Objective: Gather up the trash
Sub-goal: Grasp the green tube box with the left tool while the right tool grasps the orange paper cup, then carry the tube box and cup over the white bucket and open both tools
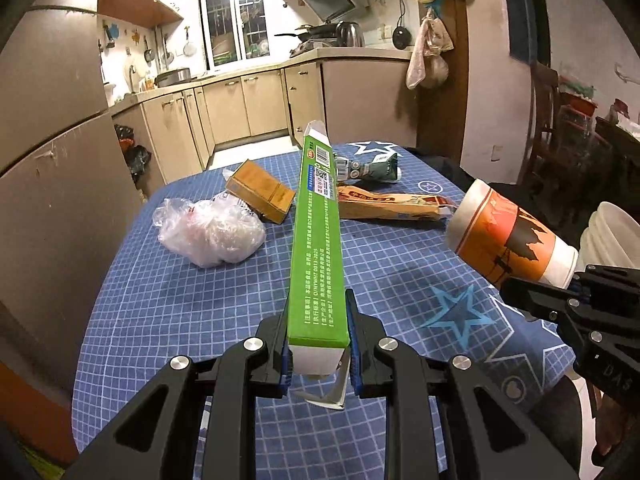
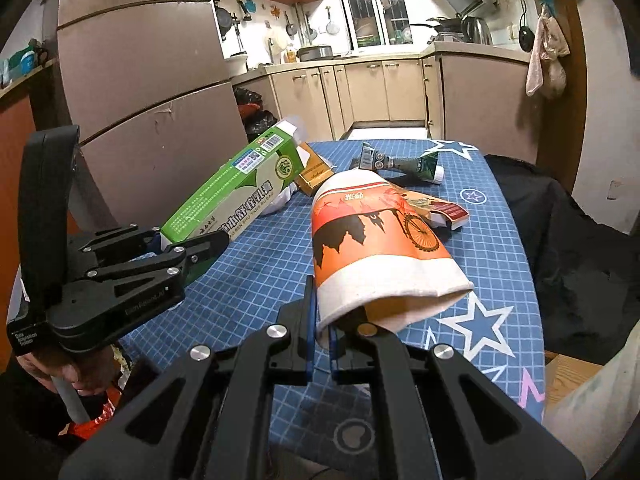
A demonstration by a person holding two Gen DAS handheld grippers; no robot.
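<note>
My left gripper [image 1: 318, 340] is shut on a long green carton [image 1: 318, 240], held above the table and pointing away; it also shows in the right wrist view [image 2: 236, 184]. My right gripper [image 2: 322, 320] is shut on the rim of an orange and white paper cup [image 2: 380, 248], held on its side above the table; the cup also shows in the left wrist view [image 1: 508, 236]. On the table lie a crumpled clear plastic bag [image 1: 212, 232], a brown box [image 1: 262, 192], a flat orange carton [image 1: 392, 206] and a squeezed green tube [image 1: 368, 168].
The table has a blue grid cloth with stars [image 1: 200, 300]. A fridge [image 2: 152, 80] stands to the left. Kitchen cabinets [image 1: 240, 108] are behind. Dark bags [image 2: 252, 108] sit on the floor by the cabinets. A dark chair [image 2: 560, 220] is at the right.
</note>
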